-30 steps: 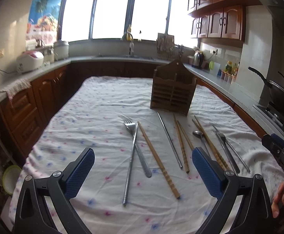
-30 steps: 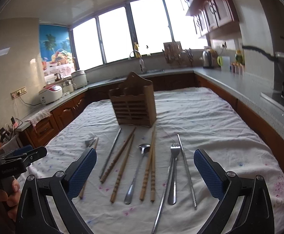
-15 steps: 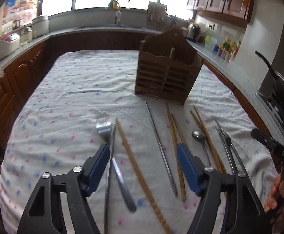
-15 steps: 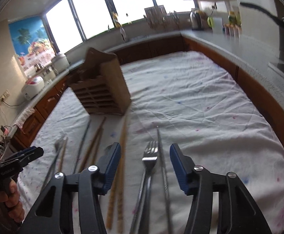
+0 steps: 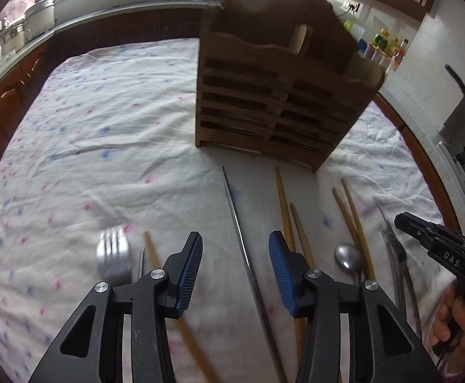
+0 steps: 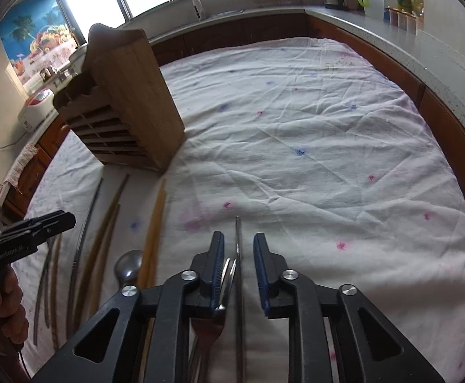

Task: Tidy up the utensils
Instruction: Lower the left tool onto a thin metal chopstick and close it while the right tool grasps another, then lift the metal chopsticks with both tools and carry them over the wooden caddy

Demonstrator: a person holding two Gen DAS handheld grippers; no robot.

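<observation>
Utensils lie in a row on the flowered cloth in front of the slatted wooden holder (image 5: 280, 105) (image 6: 127, 105). My left gripper (image 5: 236, 266) hangs low over them, its jaws closing; a metal chopstick (image 5: 237, 223) runs between the blue pads, and neither pad touches it. A fork (image 5: 112, 255) and a wooden chopstick (image 5: 151, 252) lie to its left, a spoon (image 5: 349, 257) to its right. My right gripper (image 6: 239, 263) is closing too, around another metal chopstick (image 6: 238, 239) and the tines of a fork (image 6: 229, 274); a gap still shows at the right pad.
Pairs of wooden chopsticks (image 6: 154, 233) (image 5: 350, 210) lie between the two grippers. Each view shows the other gripper in a hand at its edge (image 5: 424, 233) (image 6: 37, 226). Kitchen counters (image 6: 392, 32) ring the table; cloth to the right of the holder is bare.
Both grippers have dropped and tipped down towards the utensils, moving closer to the holder. Their jaws have narrowed from wide open, each now straddling a metal chopstick.
</observation>
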